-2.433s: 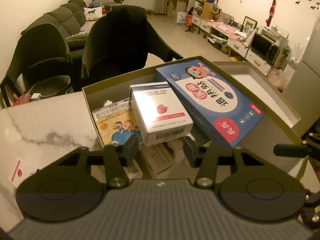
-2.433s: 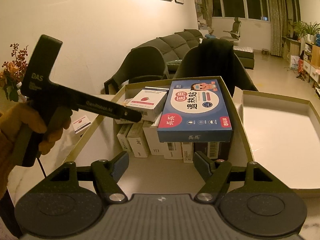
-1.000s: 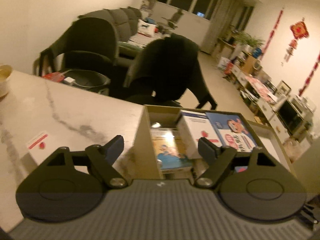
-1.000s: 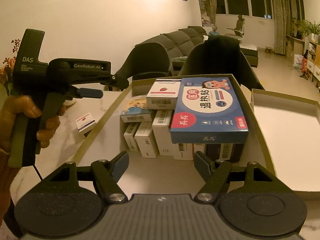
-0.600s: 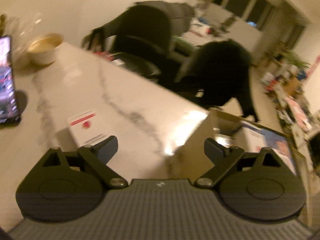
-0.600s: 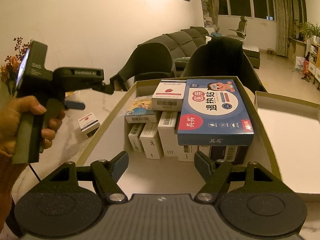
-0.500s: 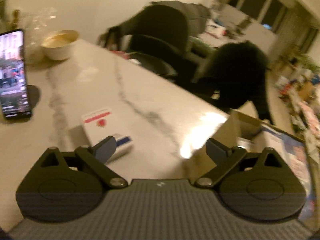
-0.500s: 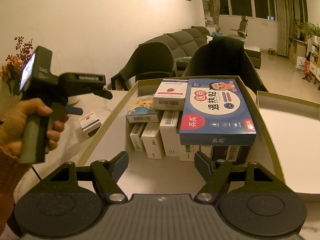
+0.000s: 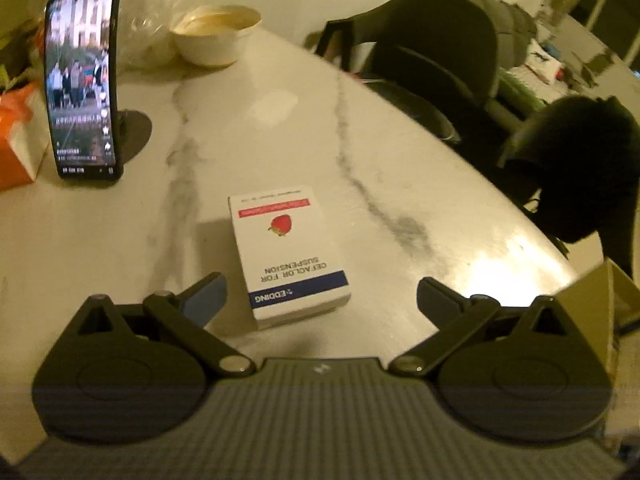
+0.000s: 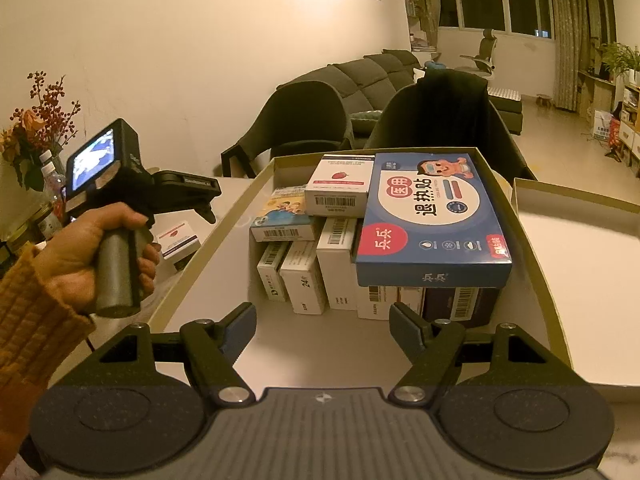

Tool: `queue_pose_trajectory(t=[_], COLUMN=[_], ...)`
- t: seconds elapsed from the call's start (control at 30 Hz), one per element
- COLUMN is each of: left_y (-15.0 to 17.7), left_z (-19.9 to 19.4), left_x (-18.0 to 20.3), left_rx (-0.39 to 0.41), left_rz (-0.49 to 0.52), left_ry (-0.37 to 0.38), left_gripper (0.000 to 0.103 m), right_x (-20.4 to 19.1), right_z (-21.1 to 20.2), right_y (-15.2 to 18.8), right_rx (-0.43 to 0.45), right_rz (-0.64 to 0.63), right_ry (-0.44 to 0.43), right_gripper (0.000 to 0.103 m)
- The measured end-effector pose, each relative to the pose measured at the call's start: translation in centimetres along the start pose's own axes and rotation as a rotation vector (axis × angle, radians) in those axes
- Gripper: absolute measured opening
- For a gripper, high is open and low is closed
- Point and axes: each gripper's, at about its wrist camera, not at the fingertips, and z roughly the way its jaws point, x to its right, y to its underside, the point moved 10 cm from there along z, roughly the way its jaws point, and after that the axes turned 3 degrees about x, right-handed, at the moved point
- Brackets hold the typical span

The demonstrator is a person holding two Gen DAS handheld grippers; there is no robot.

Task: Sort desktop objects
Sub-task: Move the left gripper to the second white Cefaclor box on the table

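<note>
A white medicine box with a strawberry print (image 9: pixel 288 256) lies flat on the marble table (image 9: pixel 400 152). My left gripper (image 9: pixel 320 298) hangs over it, tilted down, jaws wide open. The box's near end sits between the fingers, closer to the left one, and neither pad touches it. The right wrist view shows the same box (image 10: pixel 178 236) beside the cardboard box (image 10: pixel 536 248). Inside stand several medicine boxes, with a blue fever-patch box (image 10: pixel 432 216) and another strawberry box (image 10: pixel 340 180) on top. My right gripper (image 10: pixel 322 328) is open over the cardboard box's bare near floor, holding nothing.
A lit phone (image 9: pixel 84 84) stands propped at the table's far left beside an orange box (image 9: pixel 16 140) and a white bowl (image 9: pixel 216 34). Dark chairs (image 9: pixel 432 52) line the far edge. The white lid (image 10: pixel 580 280) lies to the right of the cardboard box.
My left gripper swung left, away from the cardboard box, and sank toward the strawberry box on the table, its jaws spreading wider. The right gripper stayed put.
</note>
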Motion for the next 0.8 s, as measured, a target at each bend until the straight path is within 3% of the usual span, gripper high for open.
queue_pose_trajectory(t=[0.43, 0.8], left_y=[1.4, 1.5], left_z=[2.6, 2.5], left_x=[-0.4, -0.4], left_rx=[0.001, 0.058], left_rz=[0.036, 0.165], left_ry=[-0.057, 0.012], left_gripper=[0.102, 0.098], right_x=[0.6, 0.5], right_z=[0.3, 0.7], right_y=[0.1, 0.1], right_rx=[-0.009, -0.013], right_rz=[0.007, 0.012], right_ry=[0.003, -0.001], right_gripper=[0.076, 0.076])
